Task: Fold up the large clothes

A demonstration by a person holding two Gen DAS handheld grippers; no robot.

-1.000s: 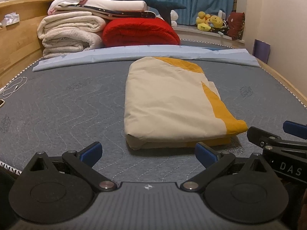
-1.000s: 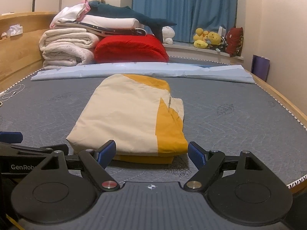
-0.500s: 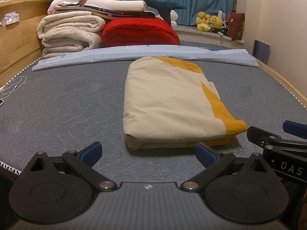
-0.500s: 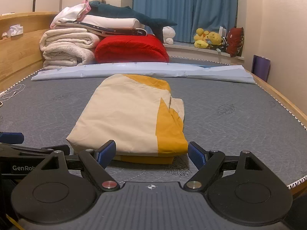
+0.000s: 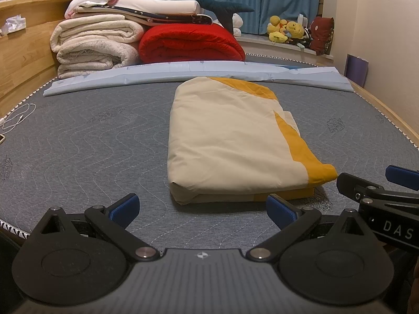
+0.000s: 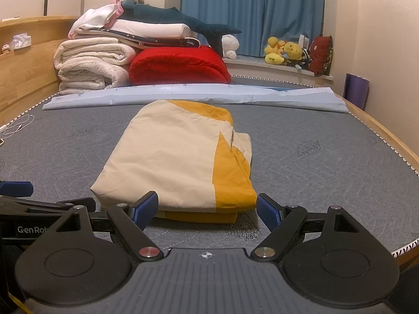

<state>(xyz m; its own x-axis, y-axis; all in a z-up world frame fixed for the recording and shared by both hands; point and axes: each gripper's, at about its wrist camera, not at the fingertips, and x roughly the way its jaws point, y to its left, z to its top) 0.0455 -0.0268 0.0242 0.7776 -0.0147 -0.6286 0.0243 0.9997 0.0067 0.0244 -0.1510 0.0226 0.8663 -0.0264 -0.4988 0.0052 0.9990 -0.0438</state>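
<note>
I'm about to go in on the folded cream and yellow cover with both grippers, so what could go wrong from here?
1. The folded cream and yellow cover is stacked in layers; at its near edge an under-layer shows, so a pinch there by the open left gripper may lift only the top layer and undo the fold.
2. The open right gripper sits close beside the left one; they could collide.
3. The white cable lies at the mattress edge; a wide sweep might snag it.
</note>
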